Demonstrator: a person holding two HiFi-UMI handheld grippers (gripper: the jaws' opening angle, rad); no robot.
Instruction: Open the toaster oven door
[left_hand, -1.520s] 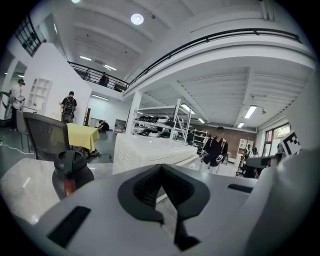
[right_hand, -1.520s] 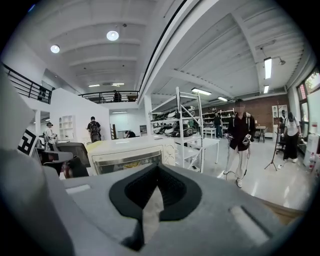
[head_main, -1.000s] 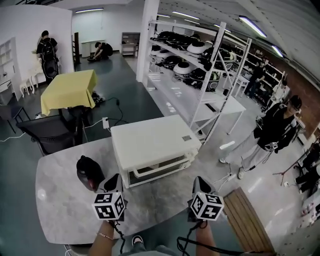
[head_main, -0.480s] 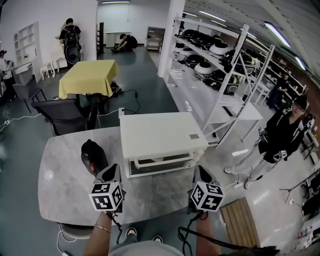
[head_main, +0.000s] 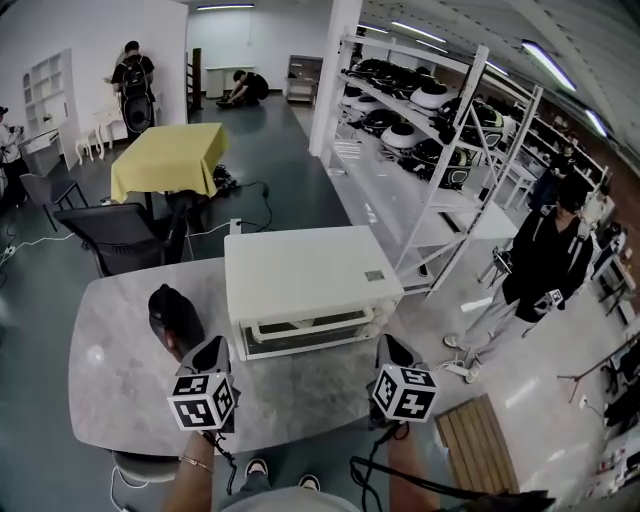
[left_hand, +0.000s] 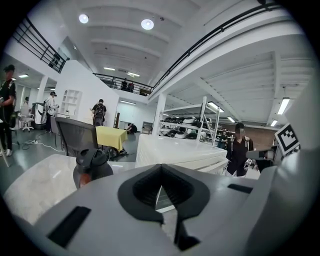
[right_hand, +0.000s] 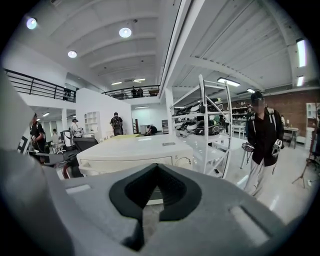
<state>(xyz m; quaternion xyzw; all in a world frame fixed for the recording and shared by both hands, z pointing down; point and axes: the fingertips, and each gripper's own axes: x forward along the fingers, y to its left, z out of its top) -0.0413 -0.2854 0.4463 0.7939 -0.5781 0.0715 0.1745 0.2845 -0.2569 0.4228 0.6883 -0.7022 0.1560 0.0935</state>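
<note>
A white toaster oven (head_main: 310, 285) stands on the grey marble table (head_main: 120, 380), its glass door (head_main: 305, 335) shut and facing me. My left gripper (head_main: 211, 352) hovers over the table in front of the oven's left corner, jaws shut and empty. My right gripper (head_main: 389, 347) hangs just off the oven's front right corner, also shut with nothing in it. In the left gripper view the closed left gripper (left_hand: 161, 167) points at the toaster oven (left_hand: 182, 152). In the right gripper view the shut right gripper (right_hand: 157, 167) faces the toaster oven's (right_hand: 132, 152) front.
A black rounded jug-like object (head_main: 175, 318) sits on the table left of the oven. A person in black (head_main: 545, 265) stands on the floor to the right. White shelving (head_main: 440, 120) is behind, a wooden bench (head_main: 480, 445) at lower right, and a black chair (head_main: 125, 240) beyond the table.
The head view has swung a little, so the oven sits slightly more to the left. Both grippers stay shut in front of the oven. The person on the right has shifted position.
</note>
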